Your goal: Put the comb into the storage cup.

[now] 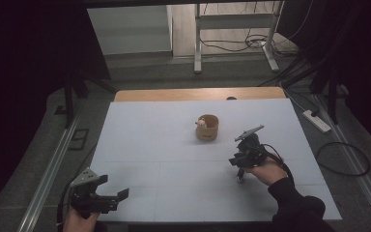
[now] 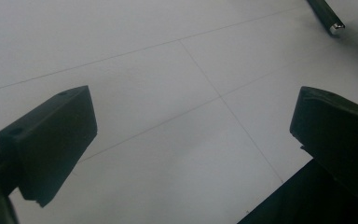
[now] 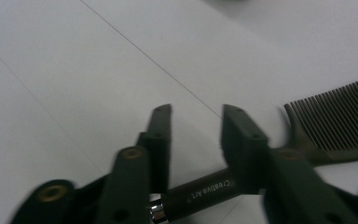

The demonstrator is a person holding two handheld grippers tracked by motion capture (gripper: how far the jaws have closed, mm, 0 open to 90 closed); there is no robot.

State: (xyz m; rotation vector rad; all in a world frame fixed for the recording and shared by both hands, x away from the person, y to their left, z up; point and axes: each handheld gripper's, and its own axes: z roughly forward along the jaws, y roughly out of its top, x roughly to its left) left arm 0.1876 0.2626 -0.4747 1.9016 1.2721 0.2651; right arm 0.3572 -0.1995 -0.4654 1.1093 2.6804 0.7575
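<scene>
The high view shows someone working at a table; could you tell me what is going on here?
A person holds a gripper in each hand over a white table. The right gripper is down at a dark comb, its fingers astride the handle; whether they press on it is unclear. The left gripper hangs open at the near edge, holding nothing. A wooden cup stands mid-table.

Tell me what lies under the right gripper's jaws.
Under the right gripper a dark comb lies on the white table. Its handle, printed "Creative Art", passes between the jaws, with a metal tip showing. The jaws cover the handle's middle, so contact is unclear.
</scene>
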